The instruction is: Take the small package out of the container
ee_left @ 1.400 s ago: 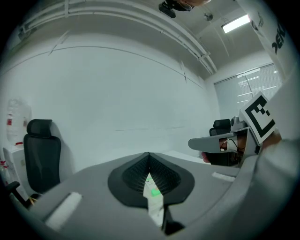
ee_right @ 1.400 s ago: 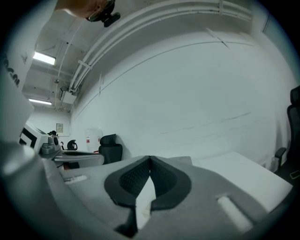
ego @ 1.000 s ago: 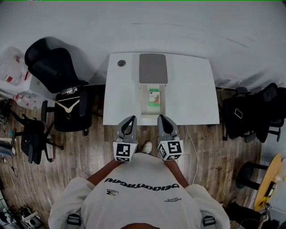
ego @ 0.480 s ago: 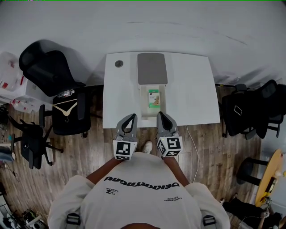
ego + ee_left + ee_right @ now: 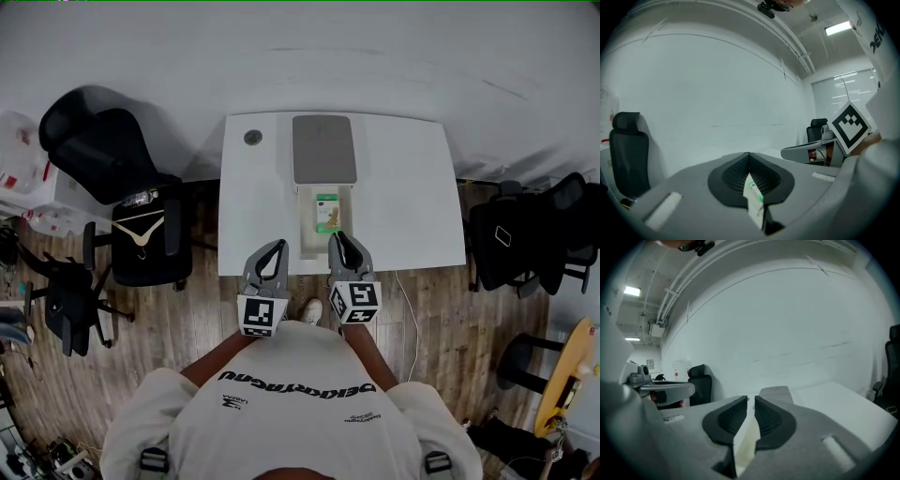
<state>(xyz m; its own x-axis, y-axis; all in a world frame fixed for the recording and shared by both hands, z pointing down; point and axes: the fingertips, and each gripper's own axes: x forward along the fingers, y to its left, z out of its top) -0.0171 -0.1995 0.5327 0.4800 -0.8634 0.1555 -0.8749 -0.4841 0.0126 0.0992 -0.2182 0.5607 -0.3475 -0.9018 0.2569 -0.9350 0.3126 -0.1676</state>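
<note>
White container (image 5: 304, 234), one package (image 5: 326, 212), two tongs (image 5: 274, 247) (image 5: 339, 240)

White desk (image 5: 403, 197) against pale wall (image 5: 375, 56), wood-plank floor (image 5: 187, 314), black office chairs (image 5: 103, 150), perhaps window blinds (image 5: 846, 86) under a ceiling light (image 5: 837, 28).

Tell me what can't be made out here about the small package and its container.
- Small package: head view, print too small to read.
- Container: left gripper view, the shut left claw hides all but a sliver.
- Package again: right gripper view, hidden behind the right claw, whose jaws have just been opening, nothing between them.
- Grey lid: head view, too small to tell if it is attached.
</note>
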